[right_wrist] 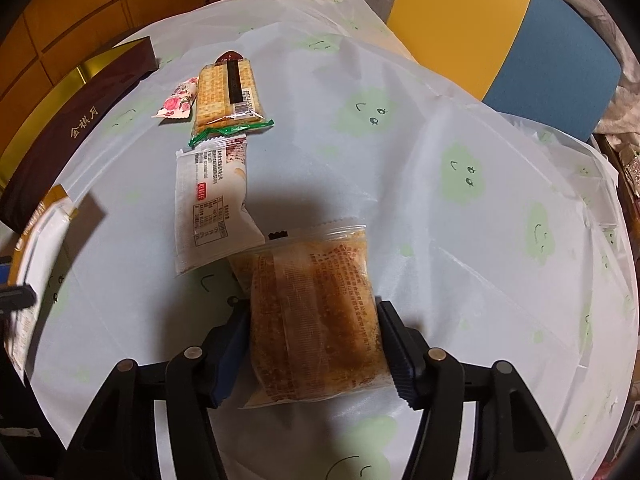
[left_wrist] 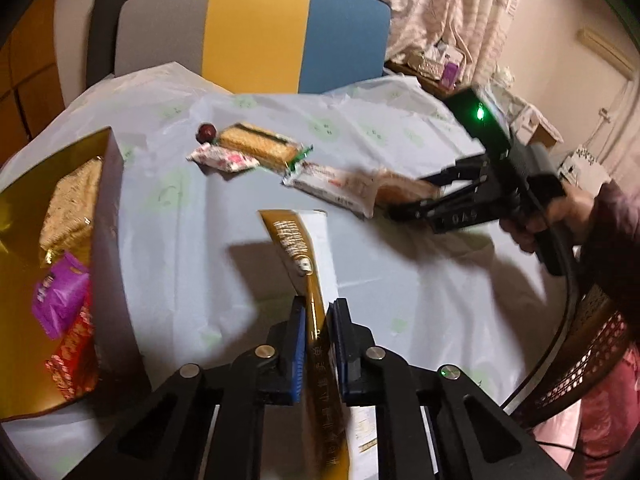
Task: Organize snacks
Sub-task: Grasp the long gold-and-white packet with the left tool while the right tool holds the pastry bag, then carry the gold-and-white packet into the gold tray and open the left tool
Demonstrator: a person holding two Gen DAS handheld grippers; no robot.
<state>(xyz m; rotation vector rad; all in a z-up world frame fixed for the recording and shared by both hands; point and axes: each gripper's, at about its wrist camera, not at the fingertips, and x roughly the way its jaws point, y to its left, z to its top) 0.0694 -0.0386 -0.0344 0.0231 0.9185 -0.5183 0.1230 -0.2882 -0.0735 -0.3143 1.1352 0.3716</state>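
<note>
My left gripper [left_wrist: 318,312] is shut on a white and gold snack packet [left_wrist: 308,256], held edge-on above the table. My right gripper [right_wrist: 314,316] is shut on a clear-wrapped brown cake [right_wrist: 316,320]; it also shows in the left wrist view [left_wrist: 416,200] at the right, holding the cake [left_wrist: 400,188] above the table. On the table lie a white packet [right_wrist: 212,208], a cracker pack with green ends [right_wrist: 228,92], a rose-print candy [right_wrist: 180,100] and a dark red date [right_wrist: 229,56]. The brown gift box [left_wrist: 112,240] at left holds several snacks, including a purple packet [left_wrist: 60,294].
The round table wears a pale plastic cover with green faces [right_wrist: 460,176]. A grey, yellow and blue chair [left_wrist: 256,32] stands behind it. A woven chair [left_wrist: 592,344] is at the right edge. Clutter sits on a side shelf [left_wrist: 440,64].
</note>
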